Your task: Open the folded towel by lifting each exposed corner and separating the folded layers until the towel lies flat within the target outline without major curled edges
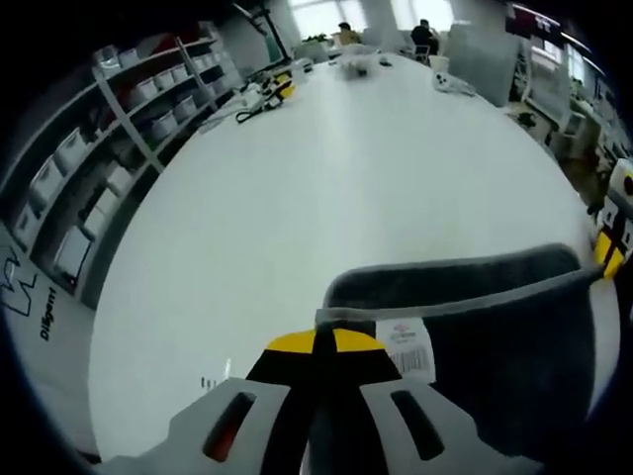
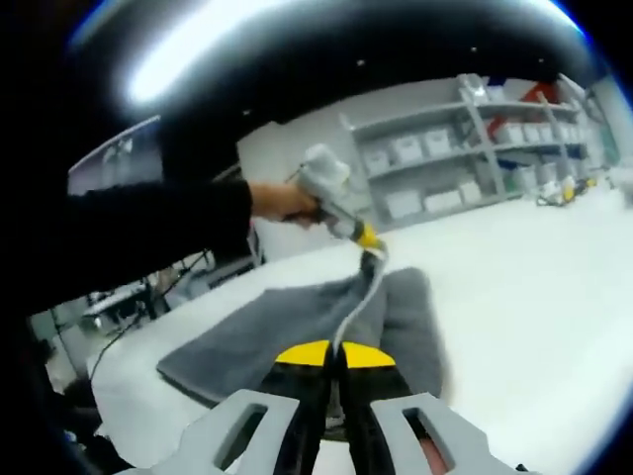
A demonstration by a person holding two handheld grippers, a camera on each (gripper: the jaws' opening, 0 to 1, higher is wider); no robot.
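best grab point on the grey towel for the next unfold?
Probably the towel corner nearest the edge the right claw pinches, taken from the table side. The left claw holds the far end of that raised edge; the rest lies flat on the white table, so only corners give a lip.

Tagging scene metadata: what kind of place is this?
Probably a lab or workshop office: long white table, grey metal shelving stacked with white storage boxes, people seated at desks by the far windows.

Grey towel point(image 2: 297, 322) on white table, one edge lifted, white label point(image 1: 407, 346)
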